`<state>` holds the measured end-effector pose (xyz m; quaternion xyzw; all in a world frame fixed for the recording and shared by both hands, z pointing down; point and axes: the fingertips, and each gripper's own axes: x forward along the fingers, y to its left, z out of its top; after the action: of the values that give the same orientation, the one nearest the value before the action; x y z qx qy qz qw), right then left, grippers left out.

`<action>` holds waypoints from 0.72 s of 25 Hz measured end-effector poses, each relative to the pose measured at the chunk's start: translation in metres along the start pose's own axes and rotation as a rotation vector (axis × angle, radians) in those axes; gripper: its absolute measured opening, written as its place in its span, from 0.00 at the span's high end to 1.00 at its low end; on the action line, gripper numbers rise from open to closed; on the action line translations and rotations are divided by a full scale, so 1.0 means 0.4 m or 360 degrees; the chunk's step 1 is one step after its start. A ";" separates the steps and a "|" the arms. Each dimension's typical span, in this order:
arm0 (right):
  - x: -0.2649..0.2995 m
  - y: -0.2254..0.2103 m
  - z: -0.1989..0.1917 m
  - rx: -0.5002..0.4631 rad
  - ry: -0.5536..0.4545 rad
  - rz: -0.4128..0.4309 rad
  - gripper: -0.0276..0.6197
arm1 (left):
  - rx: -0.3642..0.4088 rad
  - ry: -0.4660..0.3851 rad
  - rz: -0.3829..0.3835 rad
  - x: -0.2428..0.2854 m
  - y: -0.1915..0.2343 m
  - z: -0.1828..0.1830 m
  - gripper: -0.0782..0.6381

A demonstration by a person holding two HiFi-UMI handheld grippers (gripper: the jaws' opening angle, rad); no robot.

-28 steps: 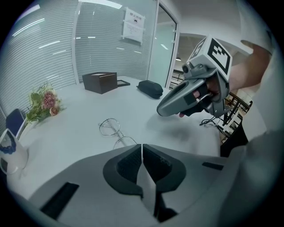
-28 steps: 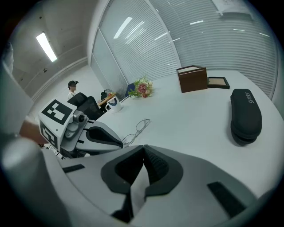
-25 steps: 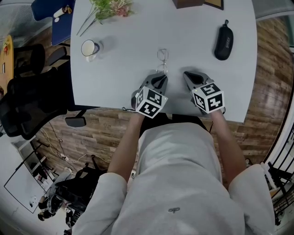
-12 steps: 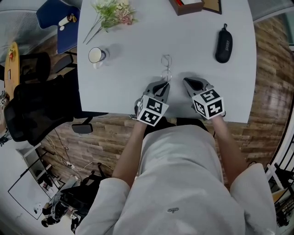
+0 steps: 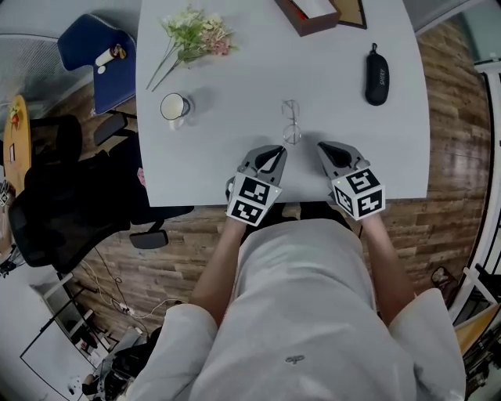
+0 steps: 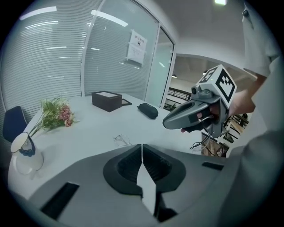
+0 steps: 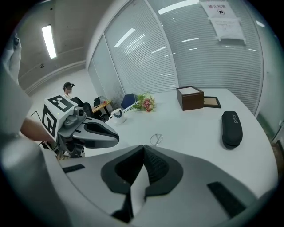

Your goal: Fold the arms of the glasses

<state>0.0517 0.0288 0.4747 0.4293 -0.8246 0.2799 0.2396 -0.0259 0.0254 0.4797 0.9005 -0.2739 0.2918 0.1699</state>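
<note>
left hand-held gripper: jaws pressed together, nothing between them; held over the near edge of the worktop, pointing forward and down
right hand-held gripper: jaws pressed together too, empty; beside the left one with a clear gap between them, same tilt
glasses: thin wire frame, lying flat on the worktop just ahead of both gripper tips, a bit nearer the left one; neither gripper touches them; one lens sits beyond the other as the person looks; arms too fine to tell if folded
glasses case: black, closed, right side of the worktop, well apart from the glasses
mug: white, upright, left of the glasses, near the left edge
flowers: small bunch lying on the far left part, beyond the mug
box: dark brown, at the far edge; flat dark frame just beside it
person: light shirt, bare forearms, one gripper in each hand
black office chair: left of the worktop
blue chair: beyond the black one
floor: wood planks
</note>
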 end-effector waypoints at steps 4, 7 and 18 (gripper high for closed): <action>-0.028 0.046 0.023 0.0001 -0.0069 -0.0095 0.95 | 0.0028 -0.0069 -0.0053 -0.048 0.012 0.013 0.86; -0.051 0.081 0.037 0.0029 -0.0123 -0.0156 0.95 | 0.0040 -0.0124 -0.0091 -0.085 0.014 0.024 0.86; -0.106 0.168 0.122 0.0055 -0.0343 -0.0302 0.95 | 0.0032 -0.0369 -0.0155 -0.208 0.040 0.095 0.87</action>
<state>0.0095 0.0525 0.3952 0.5371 -0.7962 0.2224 0.1676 -0.0753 0.0278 0.4012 0.9421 -0.2446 0.1799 0.1419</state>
